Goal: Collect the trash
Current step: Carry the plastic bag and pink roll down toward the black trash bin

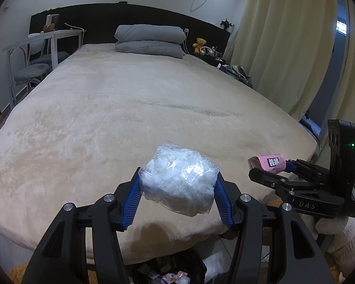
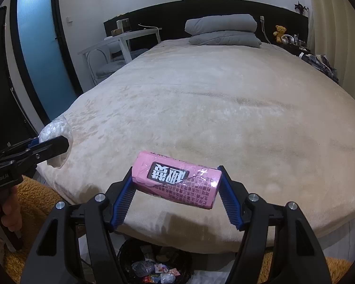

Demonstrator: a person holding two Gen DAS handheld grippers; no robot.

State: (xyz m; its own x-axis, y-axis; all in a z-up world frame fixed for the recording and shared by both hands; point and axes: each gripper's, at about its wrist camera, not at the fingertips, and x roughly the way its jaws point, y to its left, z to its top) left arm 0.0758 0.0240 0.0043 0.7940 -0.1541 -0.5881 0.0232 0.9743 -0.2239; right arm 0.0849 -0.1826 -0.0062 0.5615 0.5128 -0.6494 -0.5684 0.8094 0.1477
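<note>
My left gripper (image 1: 178, 181) is shut on a crumpled clear plastic bag (image 1: 177, 179) and holds it above the foot edge of the bed. The bag also shows in the right wrist view (image 2: 55, 130), far left. My right gripper (image 2: 176, 184) is shut on a pink wrapper with black print (image 2: 177, 182), also above the bed's foot edge. It shows in the left wrist view (image 1: 268, 163) at the right. A black trash bin (image 2: 153, 262) with several wrappers inside stands on the floor below both grippers, also seen in the left wrist view (image 1: 170, 272).
A beige blanket covers the bed (image 1: 130, 108). Folded grey bedding (image 1: 150, 40) lies at the headboard. A white desk and stools (image 1: 35, 54) stand left of the bed. Curtains (image 1: 284, 42) hang on the right. An orange fluffy rug (image 2: 35, 203) lies by the bin.
</note>
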